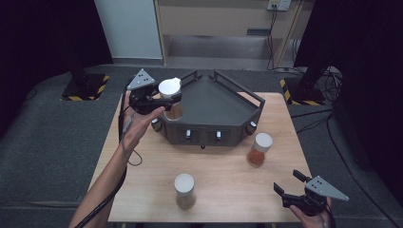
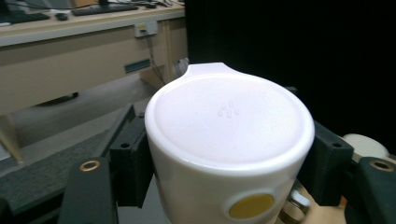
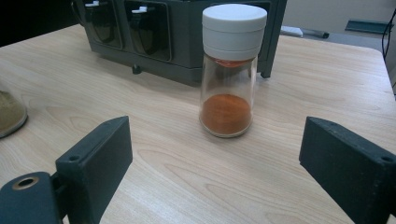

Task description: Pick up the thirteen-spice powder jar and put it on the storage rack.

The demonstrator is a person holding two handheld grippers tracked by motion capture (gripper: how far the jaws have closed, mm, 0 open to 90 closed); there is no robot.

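Observation:
My left gripper (image 1: pixel 164 97) is shut on a white-capped spice jar (image 1: pixel 171 97) and holds it in the air above the left corner of the dark grey rack (image 1: pixel 214 107). In the left gripper view the jar's white cap (image 2: pixel 229 121) sits between both black jaws. My right gripper (image 1: pixel 289 183) stands open low at the table's front right with nothing between its fingers. Ahead of it stands a glass jar of orange powder (image 3: pixel 229 70) with a white cap, also seen near the rack (image 1: pixel 260 149). A third jar with brownish powder (image 1: pixel 185 191) stands near the front edge.
The wooden table (image 1: pixel 142 190) carries the angular rack at its far middle, with raised rails and knobbed drawers on its front. Dark floor surrounds the table. A cable trails from the left gripper along the forearm.

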